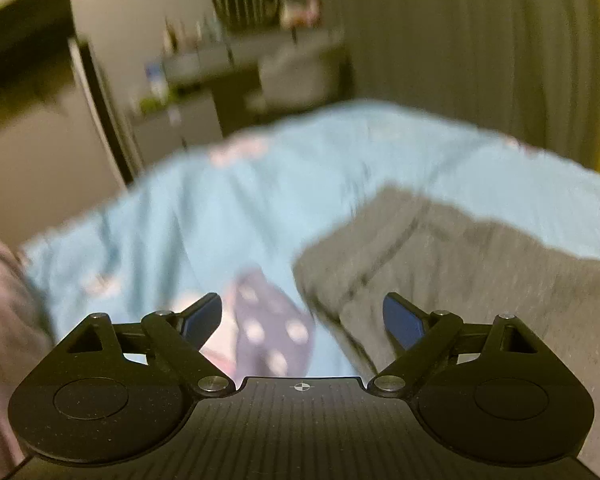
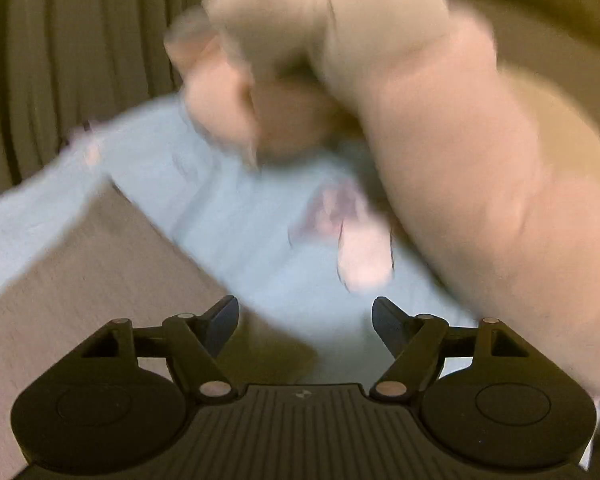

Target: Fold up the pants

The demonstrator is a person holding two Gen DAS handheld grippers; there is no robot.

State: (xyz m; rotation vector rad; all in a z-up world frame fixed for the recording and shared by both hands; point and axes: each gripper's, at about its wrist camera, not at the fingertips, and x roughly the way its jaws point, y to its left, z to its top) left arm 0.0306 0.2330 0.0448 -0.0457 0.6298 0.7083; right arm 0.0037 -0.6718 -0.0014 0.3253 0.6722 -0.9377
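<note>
item: left gripper [image 1: 302, 320]. we see its jaws spread wide with nothing between them, hovering over the bed. beneath the gap lies a dark dotted patch [image 1: 274, 326] of the blue bedspread [image 1: 228, 208], not the garment.

item: right gripper [image 2: 305, 322]. jaws likewise wide apart and empty, above the bedspread [image 2: 236, 224].

item: pants [image 1: 460, 264]. grey, lying on the bedspread to the right in the left wrist view, one edge just beside the left gripper's right finger. in the right wrist view a pale slab of cloth [image 2: 80, 264] at lower left is probably the same garment (we judge this by its place, since the colour reads warmer there).

item: forearm [image 2: 452, 152]. it crosses the right wrist view from upper middle to right edge, badly smeared; we take it for the person's other arm.

risks, as we judge them: neither tool holds anything, so the next pinch has to find cloth. closing where the left gripper now sits would catch bedspread instead of pants. a pinch on a single layer at the edge would let the rest sag and skew the fold. the arm crossing over the right gripper could bump it or drag the garment.

hard to make out: both views are blurred. we cannot tell waistband from cuffs, nor whether any fold is already made. the pants run off the right and bottom of the left view. the shelves [image 1: 204, 68] behind are mush.
</note>
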